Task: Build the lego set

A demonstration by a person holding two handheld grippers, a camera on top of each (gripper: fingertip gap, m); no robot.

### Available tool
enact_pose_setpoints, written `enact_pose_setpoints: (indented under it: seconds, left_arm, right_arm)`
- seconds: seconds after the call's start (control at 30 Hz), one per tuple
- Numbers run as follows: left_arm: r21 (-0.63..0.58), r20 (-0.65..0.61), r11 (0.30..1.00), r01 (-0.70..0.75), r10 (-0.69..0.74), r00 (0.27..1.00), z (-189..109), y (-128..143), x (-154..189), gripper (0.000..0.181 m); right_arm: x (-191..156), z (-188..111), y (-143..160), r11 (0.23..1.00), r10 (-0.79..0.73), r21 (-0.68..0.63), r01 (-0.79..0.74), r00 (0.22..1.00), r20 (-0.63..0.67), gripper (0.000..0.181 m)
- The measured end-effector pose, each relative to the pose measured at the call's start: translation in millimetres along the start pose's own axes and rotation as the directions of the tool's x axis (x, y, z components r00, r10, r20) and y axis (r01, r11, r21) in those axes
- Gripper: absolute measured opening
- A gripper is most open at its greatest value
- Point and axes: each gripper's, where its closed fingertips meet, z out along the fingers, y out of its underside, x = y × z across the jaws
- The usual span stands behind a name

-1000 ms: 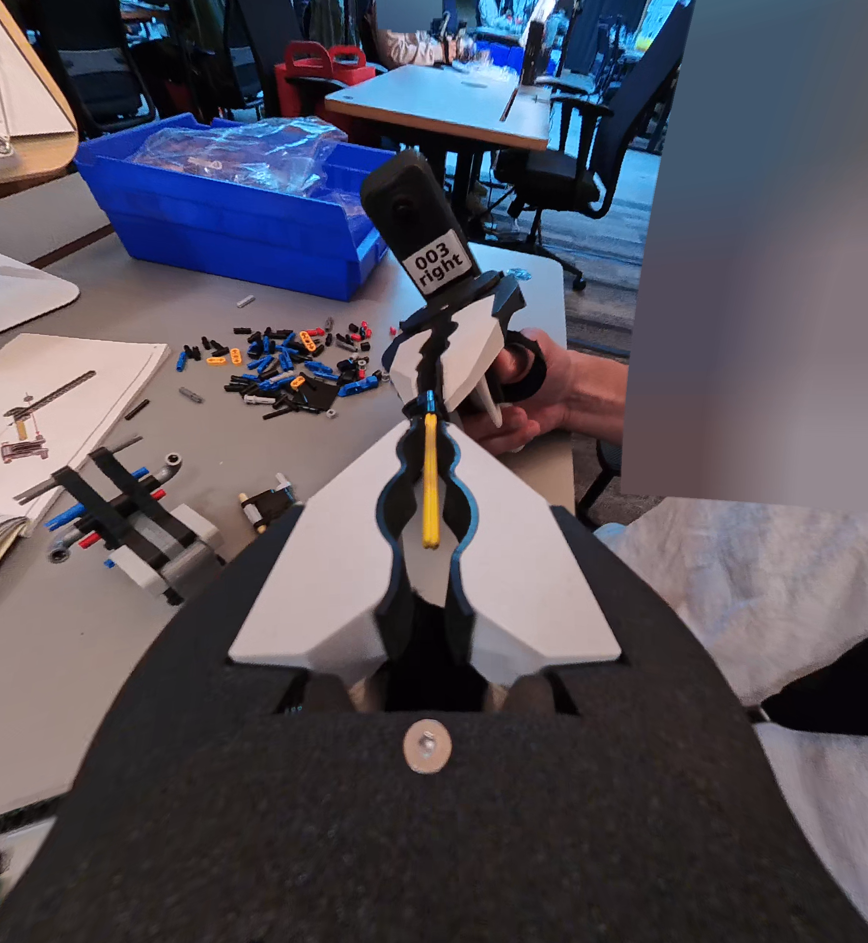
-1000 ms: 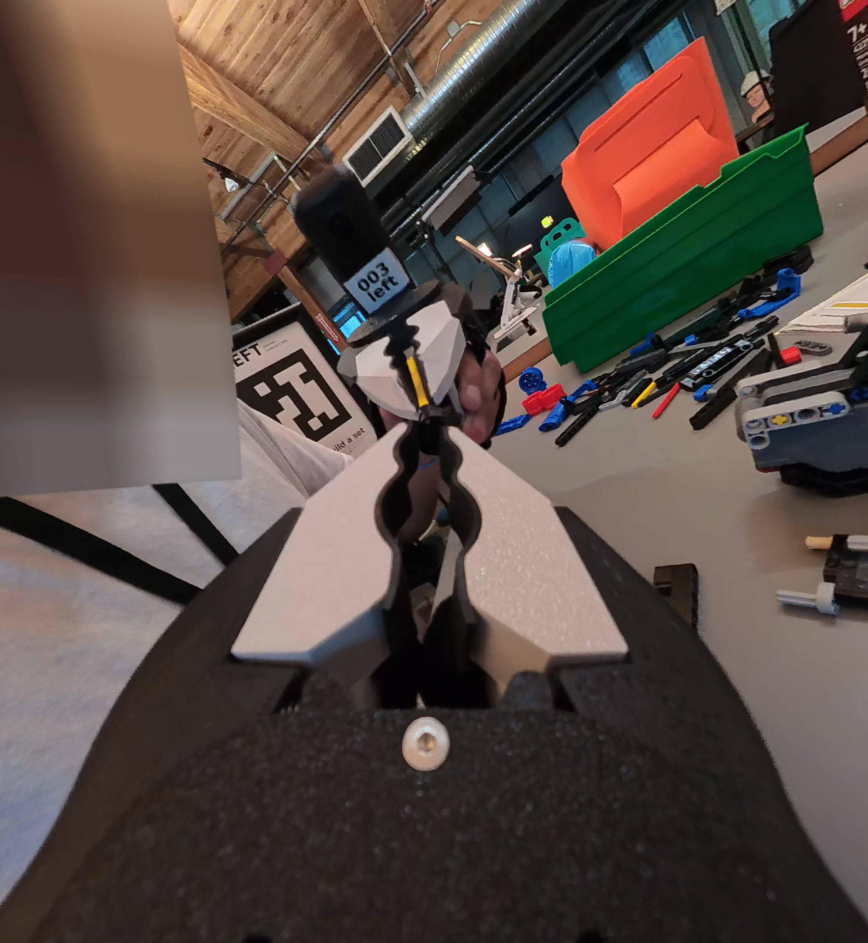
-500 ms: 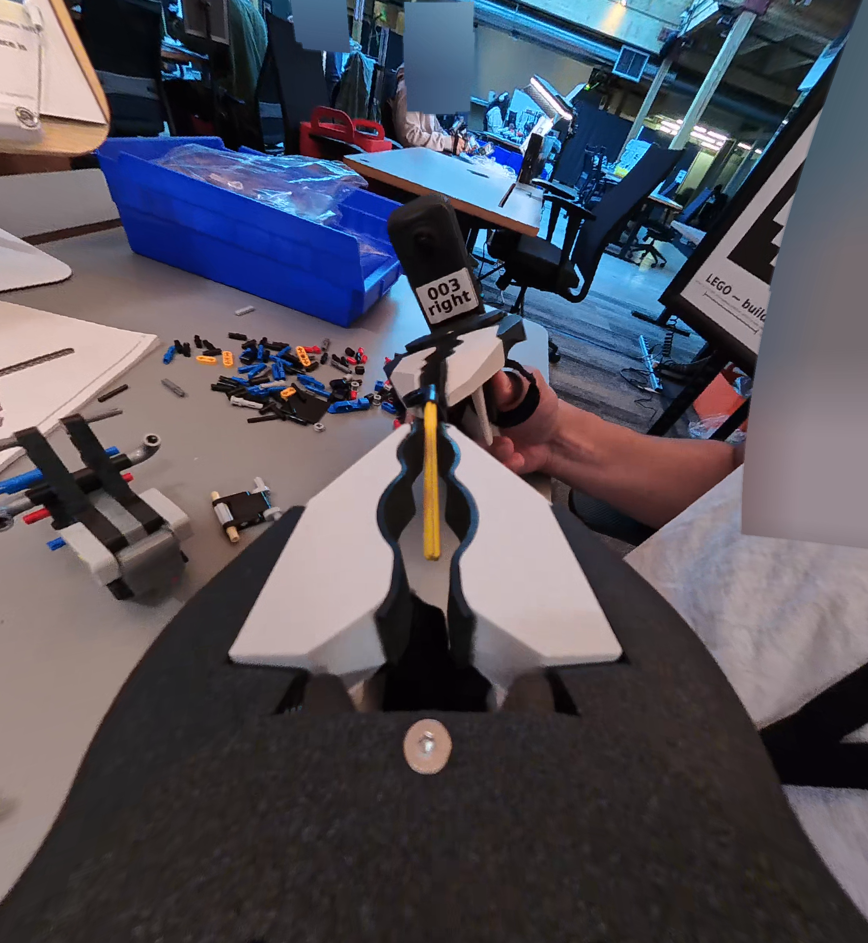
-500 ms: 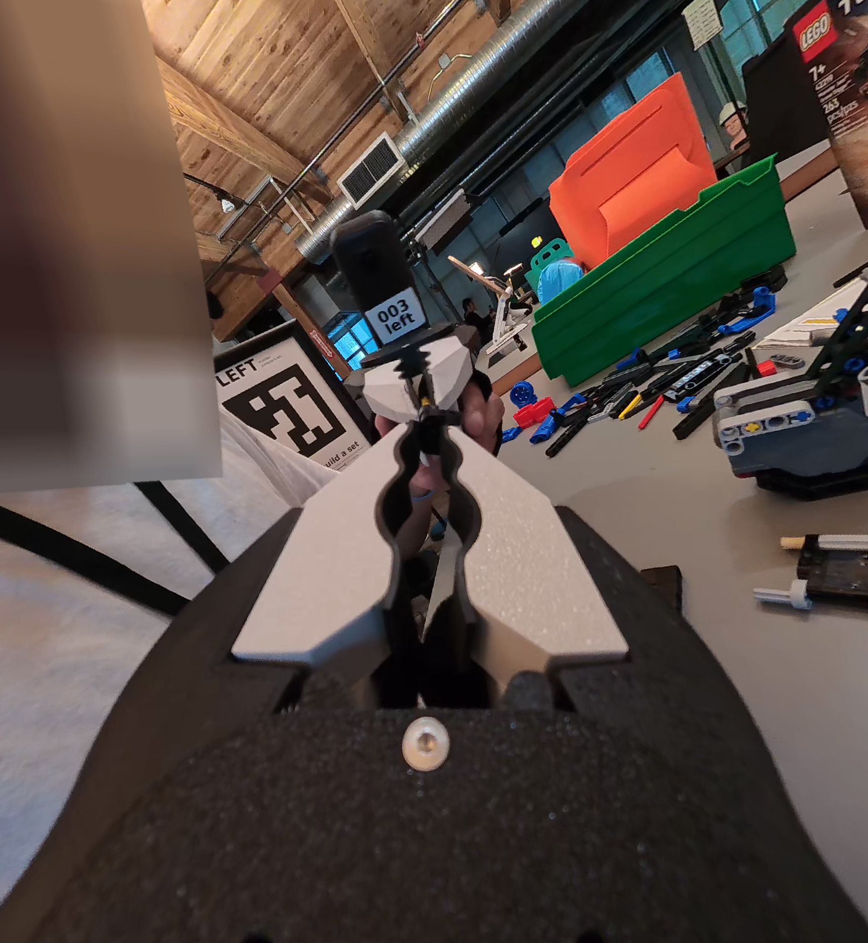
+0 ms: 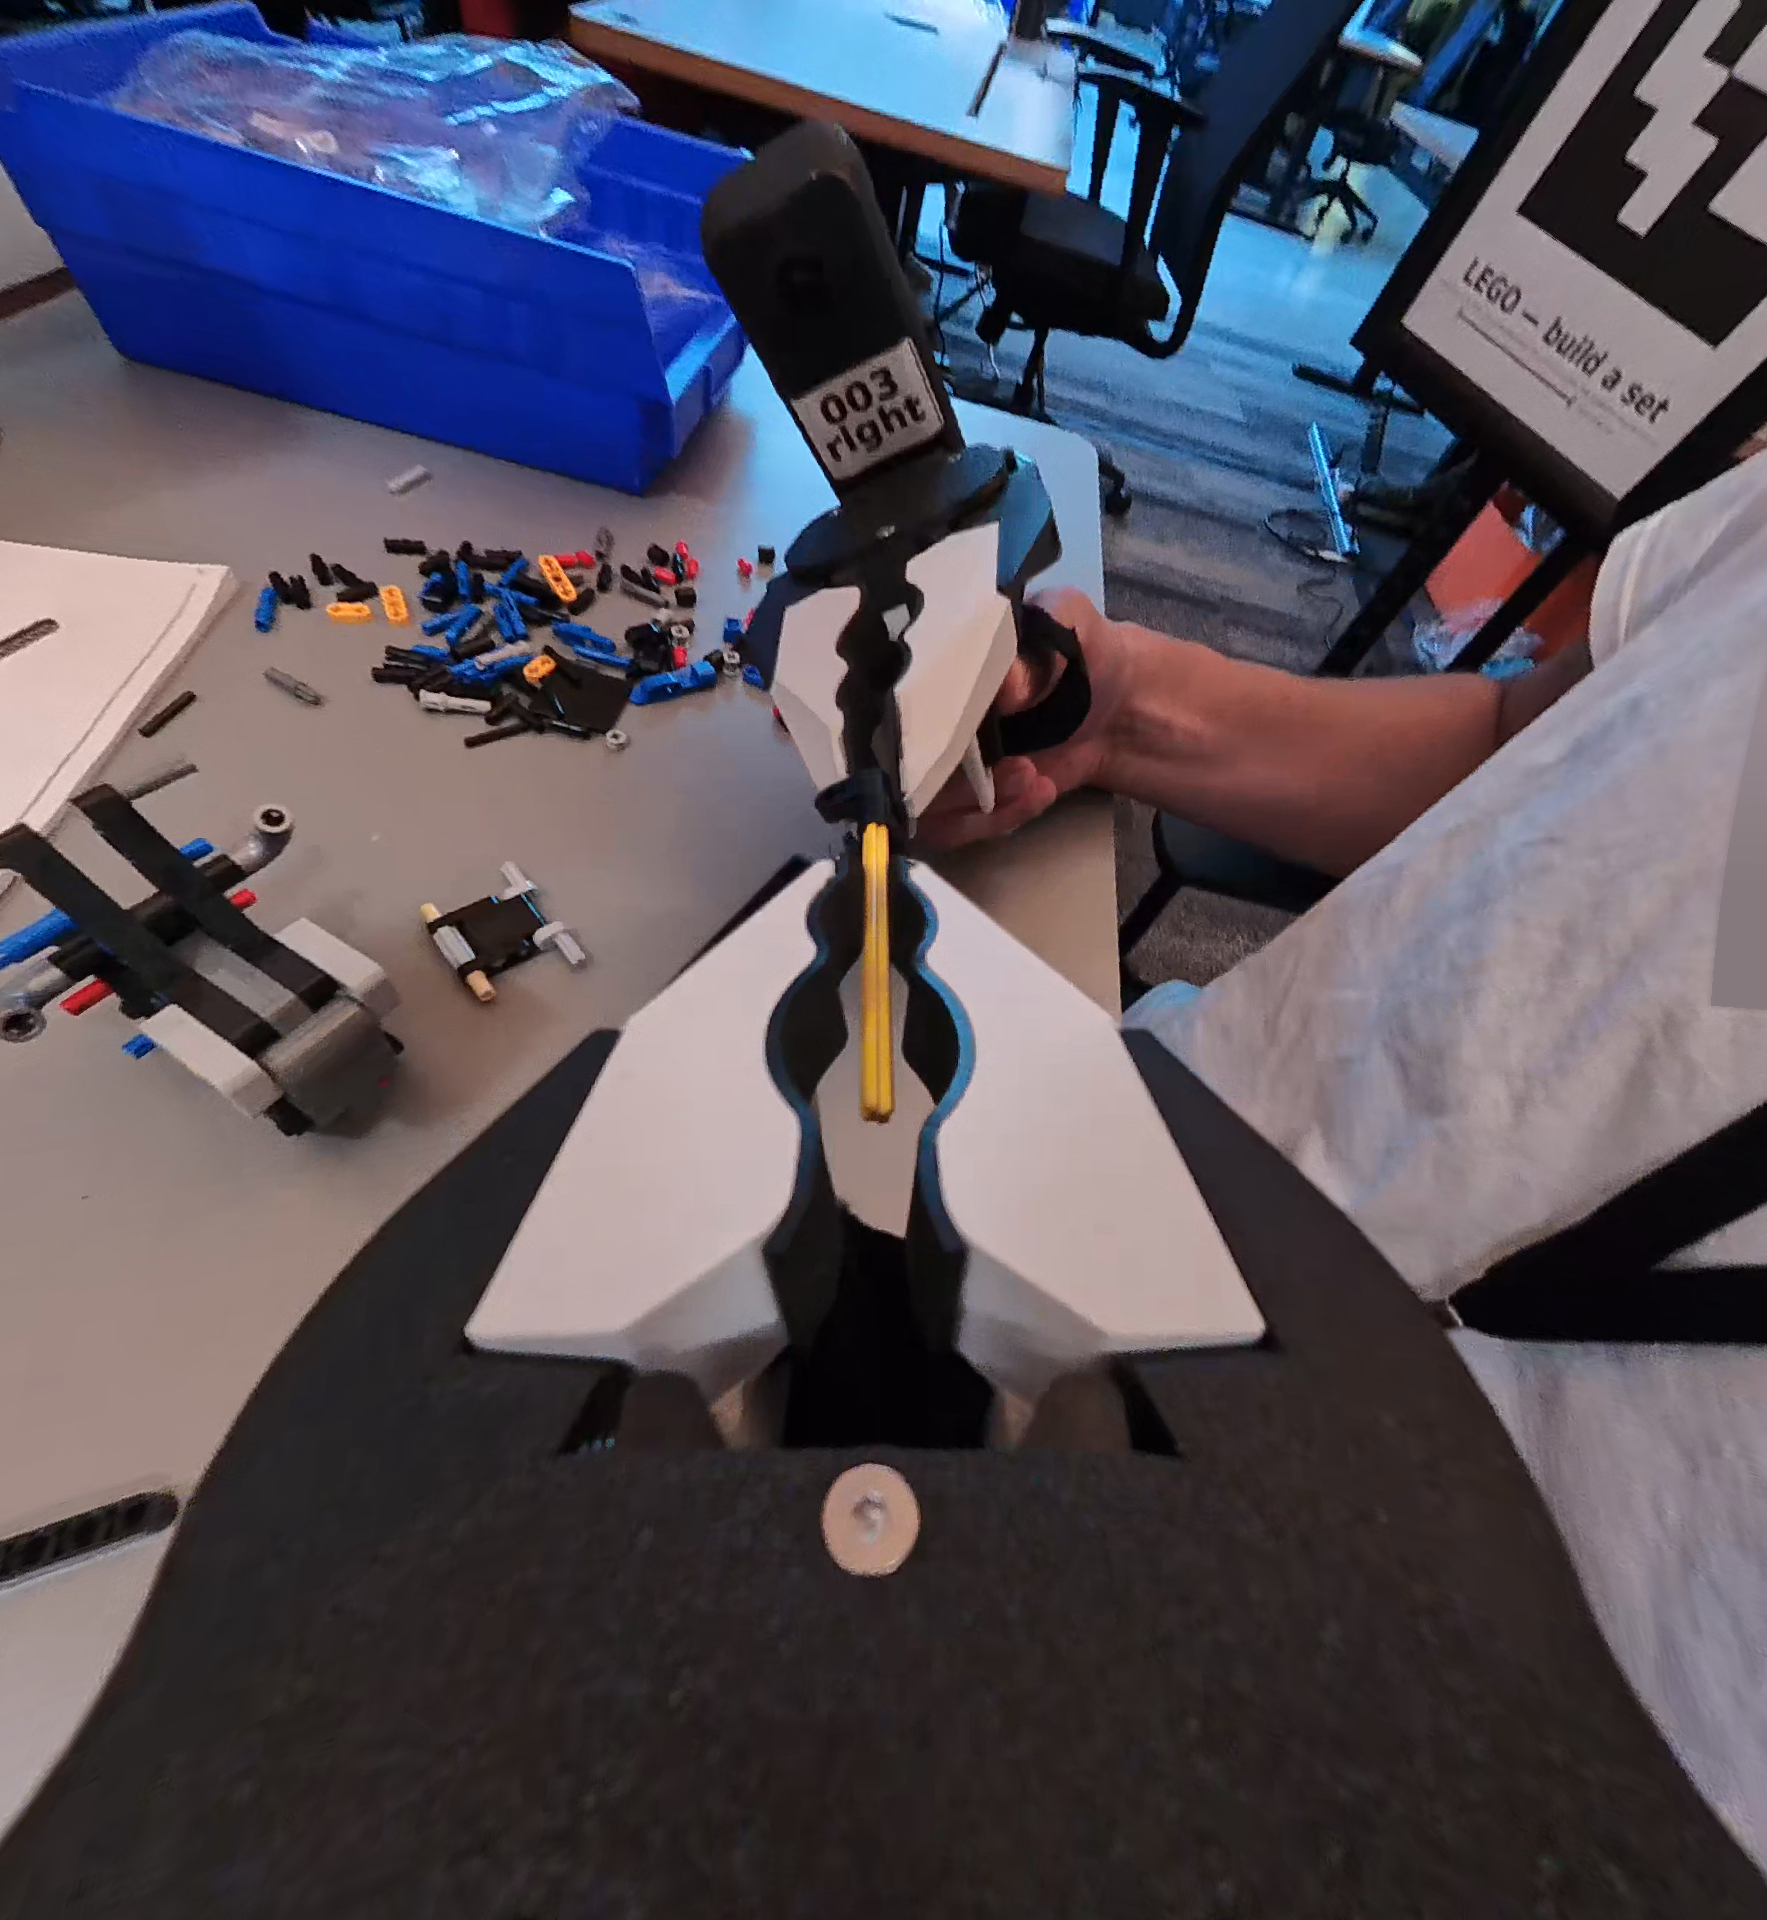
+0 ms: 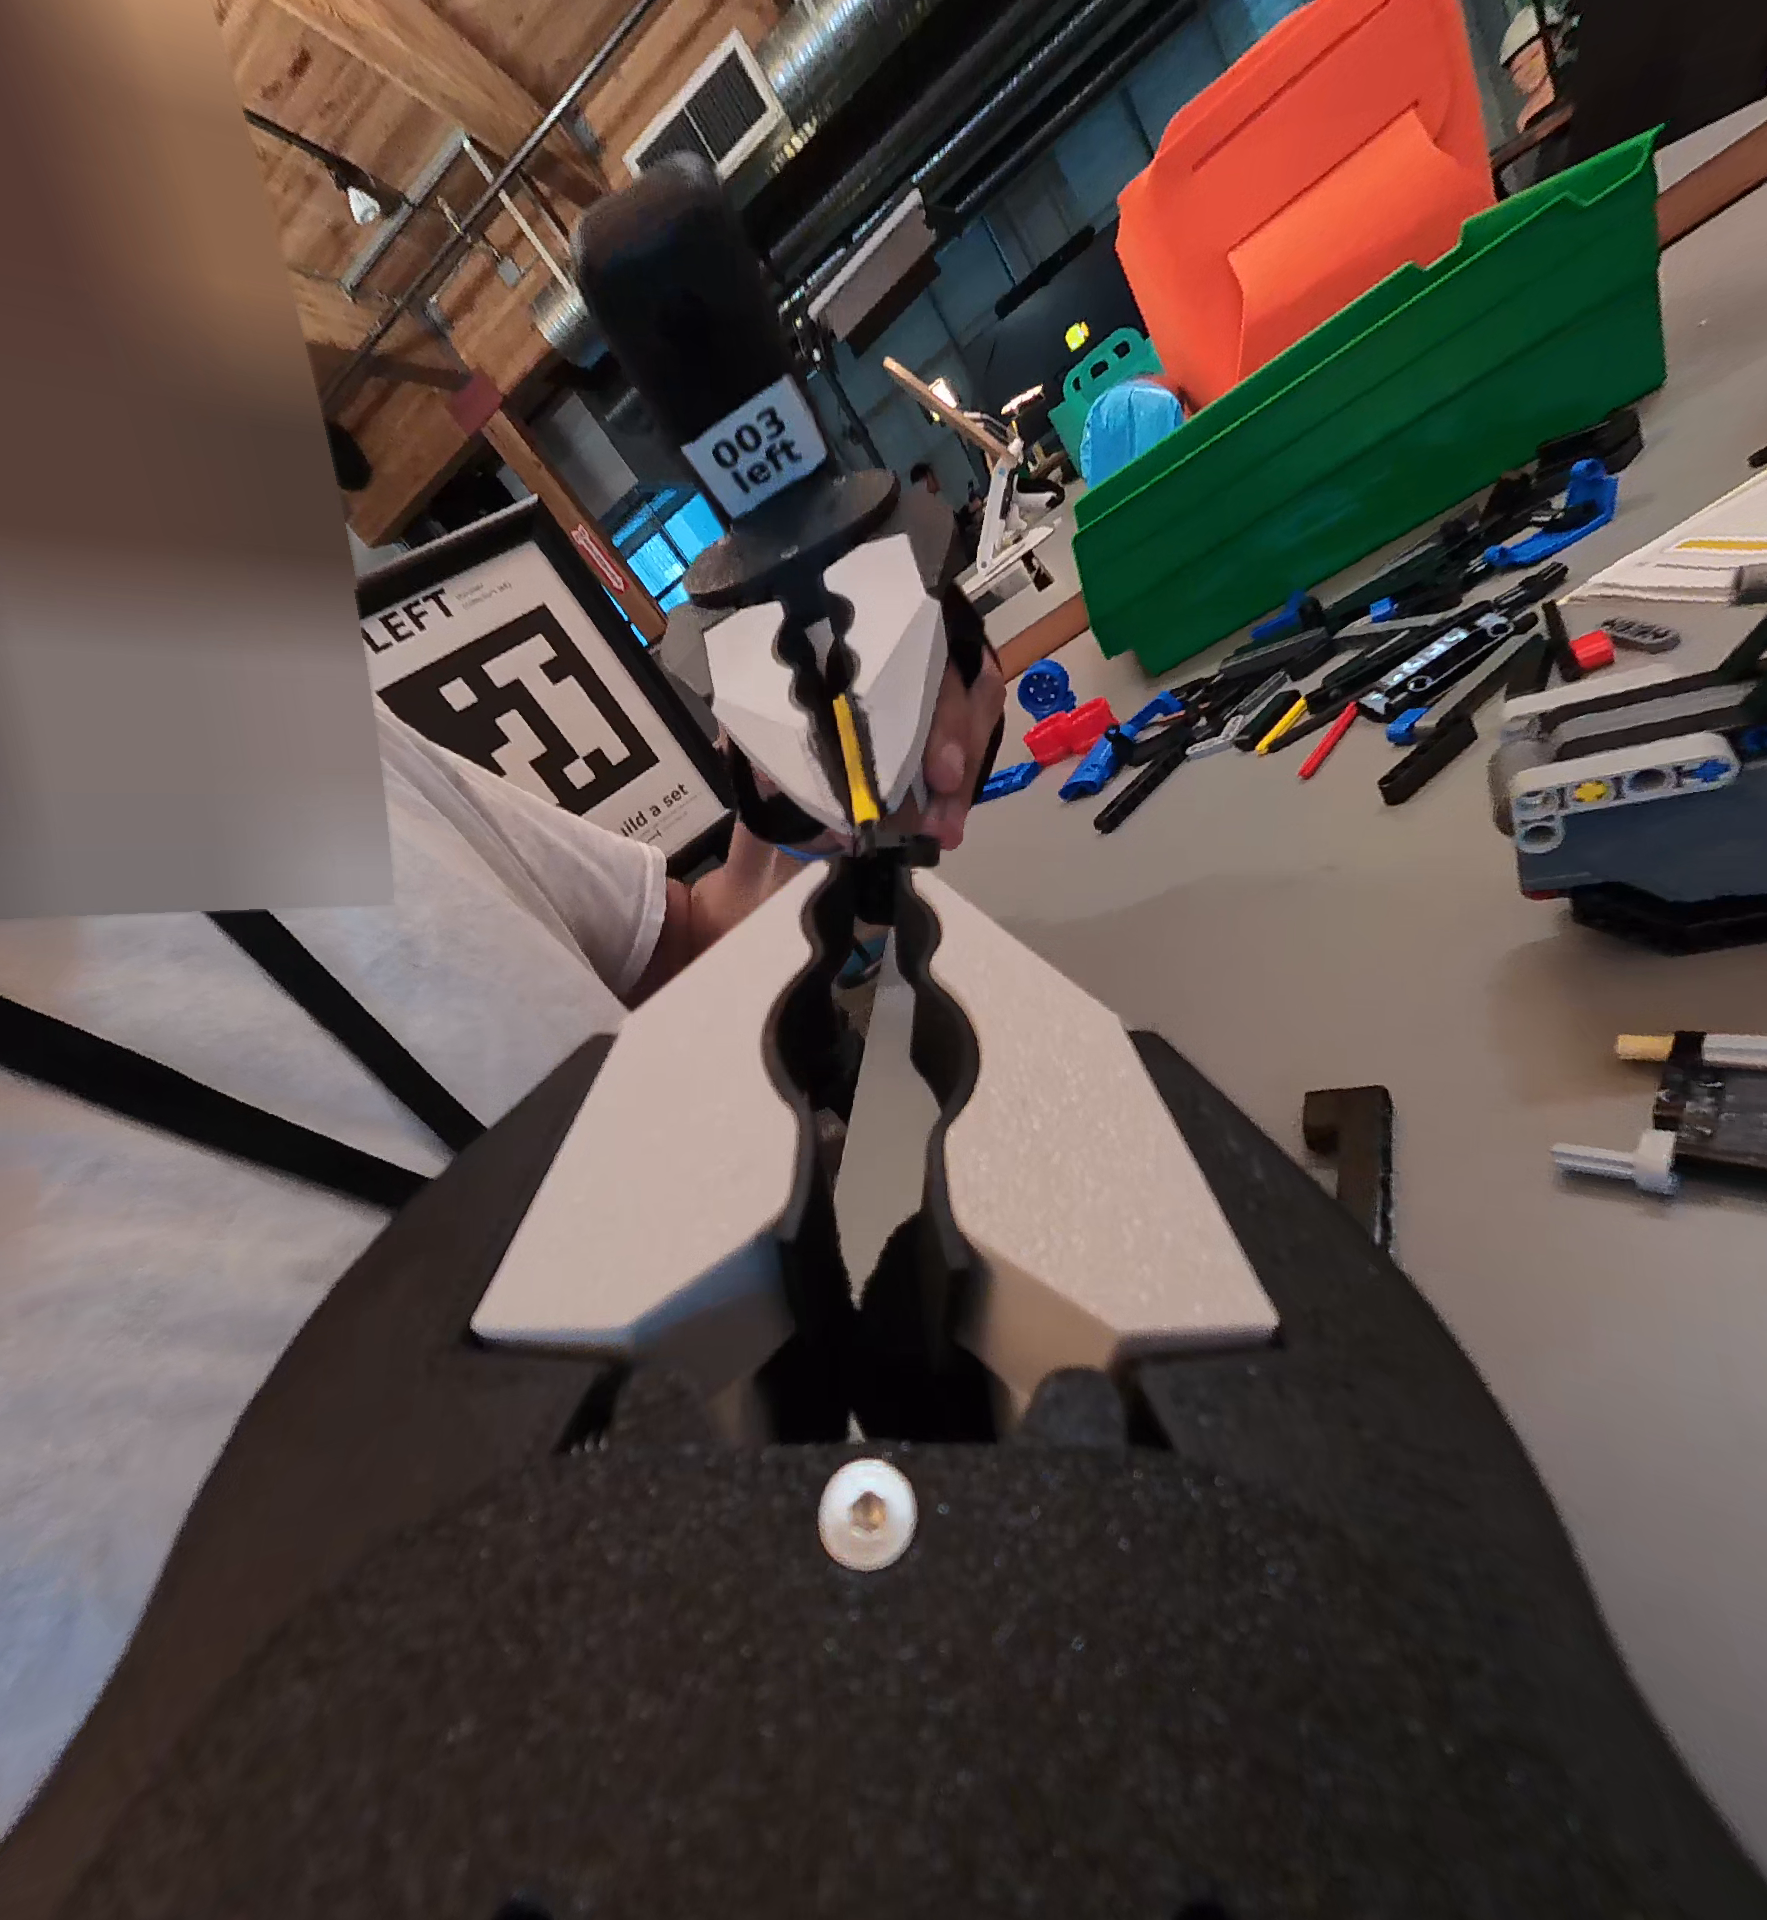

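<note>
My left gripper (image 5: 874,878) is shut on a thin yellow axle (image 5: 876,997) that runs lengthwise between its fingers and points forward. My right gripper (image 6: 871,883) faces it tip to tip above the table's near edge and is shut on a small black piece (image 5: 846,800) at the axle's far end. In the right wrist view the left gripper (image 6: 858,831) shows opposite with the yellow axle (image 6: 851,758). In the left wrist view the right gripper (image 5: 863,795) shows opposite. Whether the piece sits on the axle is hidden.
On the grey table lie a grey and black partial build (image 5: 193,997), a small black sub-assembly (image 5: 500,930), a pile of small parts (image 5: 536,644), a booklet (image 5: 37,665) and a blue bin (image 5: 359,281). A green bin (image 6: 1378,488) and long beams (image 6: 1378,686) lie farther off. My two grippers' fingertips are within a few centimetres of each other.
Both grippers stayed tip to tip, each keeping its part. They have drawn closer, and both views have tilted back down towards the table.
</note>
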Motion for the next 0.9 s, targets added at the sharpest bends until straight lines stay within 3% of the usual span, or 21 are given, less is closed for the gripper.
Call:
enact_pose_setpoints:
  seconds: [0.1, 0.27, 0.9]
  left_arm:
    - [-0.048, -0.002, 0.998, -0.032, 0.032, 0.999, -1, 7, 1, 0.003]
    - [-0.031, 0.008, 0.999, -0.027, 0.027, 1.0, 1, 7, -2, 0.003]
    - [0.123, 0.053, 0.992, -0.014, 0.007, 0.999, 10, -8, -3, 0.003]
  right_arm:
    - [2, 2, 7, 0.999, 0.001, -0.033, -0.001, 1.0, -0.012, 0.005]
    - [4, 1, 6, 0.999, 0.013, -0.03, -0.013, 1.0, -0.023, 0.005]
    - [0, -1, -7, 0.998, 0.029, 0.055, -0.03, 0.999, 0.012, 0.006]
